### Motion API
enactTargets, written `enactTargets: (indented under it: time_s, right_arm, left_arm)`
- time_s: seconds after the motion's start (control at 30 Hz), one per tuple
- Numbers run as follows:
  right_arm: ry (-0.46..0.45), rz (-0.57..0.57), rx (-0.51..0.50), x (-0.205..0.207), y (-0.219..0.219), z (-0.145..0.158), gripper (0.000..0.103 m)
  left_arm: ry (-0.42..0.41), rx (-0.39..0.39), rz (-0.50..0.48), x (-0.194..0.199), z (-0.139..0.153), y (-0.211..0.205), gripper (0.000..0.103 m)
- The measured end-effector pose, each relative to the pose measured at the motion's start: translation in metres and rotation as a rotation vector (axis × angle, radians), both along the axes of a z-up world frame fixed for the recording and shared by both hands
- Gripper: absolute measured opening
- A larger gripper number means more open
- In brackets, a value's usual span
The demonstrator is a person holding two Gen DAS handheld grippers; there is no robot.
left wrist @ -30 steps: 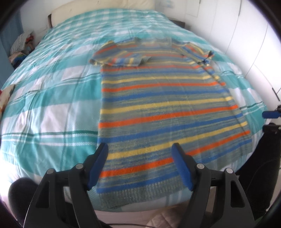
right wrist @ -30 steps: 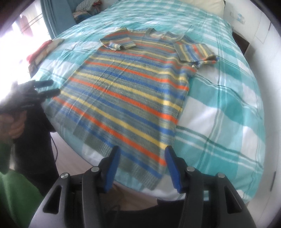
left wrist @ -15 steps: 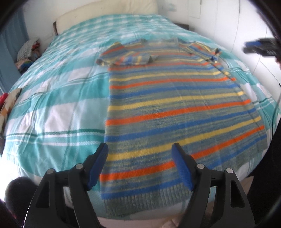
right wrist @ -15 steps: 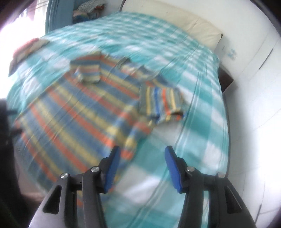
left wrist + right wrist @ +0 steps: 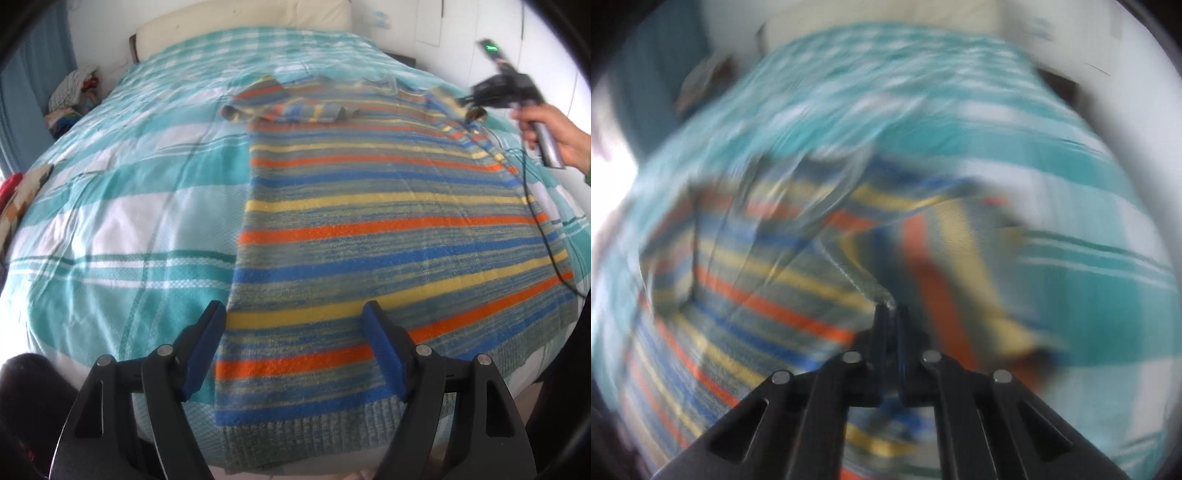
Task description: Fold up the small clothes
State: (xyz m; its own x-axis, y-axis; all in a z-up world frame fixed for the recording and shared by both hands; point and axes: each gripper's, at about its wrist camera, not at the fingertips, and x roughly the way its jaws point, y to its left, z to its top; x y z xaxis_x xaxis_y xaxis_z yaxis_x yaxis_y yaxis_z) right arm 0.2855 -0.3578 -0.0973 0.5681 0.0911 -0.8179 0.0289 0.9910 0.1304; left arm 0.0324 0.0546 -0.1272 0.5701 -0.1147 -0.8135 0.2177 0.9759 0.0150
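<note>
One striped sweater (image 5: pixel 388 229) lies flat on the bed (image 5: pixel 122 206), hem at the near edge, collar at the far end. Both short sleeves look already turned in over the chest: left sleeve (image 5: pixel 284 107) folded across the far left shoulder, right one under the right gripper (image 5: pixel 890 314).

Left gripper (image 5: pixel 295 347): jaws spread wide, hovering over the near left hem corner, pinching nothing.

Right gripper: jaws have just been closing and are now pressed together at the far right shoulder. A thin edge of knit seems caught at the tips; view is heavily blurred, so hold is probable, not certain.

Judgement: early stage. Sleeves in; body folds not yet made. Remaining: side or lengthwise fold, then halving.

Containers: none visible. A loose pile of clothes (image 5: pixel 70 99) sits at far left beside the bed.
</note>
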Motion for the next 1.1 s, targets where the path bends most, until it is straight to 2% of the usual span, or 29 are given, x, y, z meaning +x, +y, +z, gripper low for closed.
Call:
enactTargets:
  time_s: [0.13,0.2,0.27,0.33,0.43,0.53,0.63,0.67,0.7,0.73,0.77,0.8,0.83,1.1]
  right_arm:
    - [-0.085,-0.254,0.024,-0.052,-0.106,0.041,0.004]
    - [-0.093,-0.351,0.027,-0.078,-0.145,0.045,0.004]
    - [-0.062,-0.412,0.055,-0.096,-0.171,0.034,0.004]
    - [-0.024,-0.444,0.126,-0.109,-0.185,0.013,0.004]
    - [-0.007,-0.469,0.224,-0.123,-0.185,-0.012,0.004]
    - [-0.035,-0.463,0.299,-0.128,-0.182,-0.028,0.005]
    - [-0.058,-0.445,0.375,-0.129,-0.180,-0.037,0.021]
    - [-0.068,-0.441,0.396,-0.127,-0.179,-0.039,0.036]
    - [-0.079,-0.438,0.409,-0.127,-0.179,-0.040,0.041]
    - [-0.080,-0.435,0.412,-0.125,-0.179,-0.041,0.041]
    - [-0.067,-0.426,0.412,-0.121,-0.178,-0.043,0.039]
    - [-0.049,-0.426,0.399,-0.120,-0.178,-0.044,0.015]
    - [-0.031,-0.439,0.366,-0.119,-0.178,-0.044,0.004]
    - [-0.009,-0.505,0.204,-0.128,-0.176,-0.037,0.003]
  left_arm:
    - [0.015,-0.057,0.008,0.004,0.001,0.004,0.078]
    - [0.022,-0.078,0.006,0.006,0.001,0.003,0.078]
    - [0.030,-0.087,0.006,0.008,-0.001,0.002,0.078]
    - [0.035,-0.087,0.002,0.009,-0.003,-0.001,0.078]
    - [0.031,-0.083,-0.006,0.006,-0.003,-0.003,0.079]
    - [0.031,-0.085,-0.004,0.005,-0.003,-0.002,0.079]
    - [0.028,-0.086,0.000,0.002,-0.003,-0.001,0.079]
    - [0.027,-0.084,0.000,0.002,-0.003,-0.002,0.079]
    - [0.026,-0.082,-0.001,0.002,-0.003,-0.002,0.079]
    - [0.026,-0.079,-0.002,0.002,-0.003,-0.003,0.079]
    - [0.025,-0.078,-0.004,0.002,-0.003,-0.003,0.080]
    - [0.025,-0.077,-0.005,0.002,-0.003,-0.004,0.080]
    - [0.025,-0.075,-0.005,0.002,-0.003,-0.004,0.080]
    - [0.028,-0.054,-0.004,0.002,-0.005,-0.005,0.081]
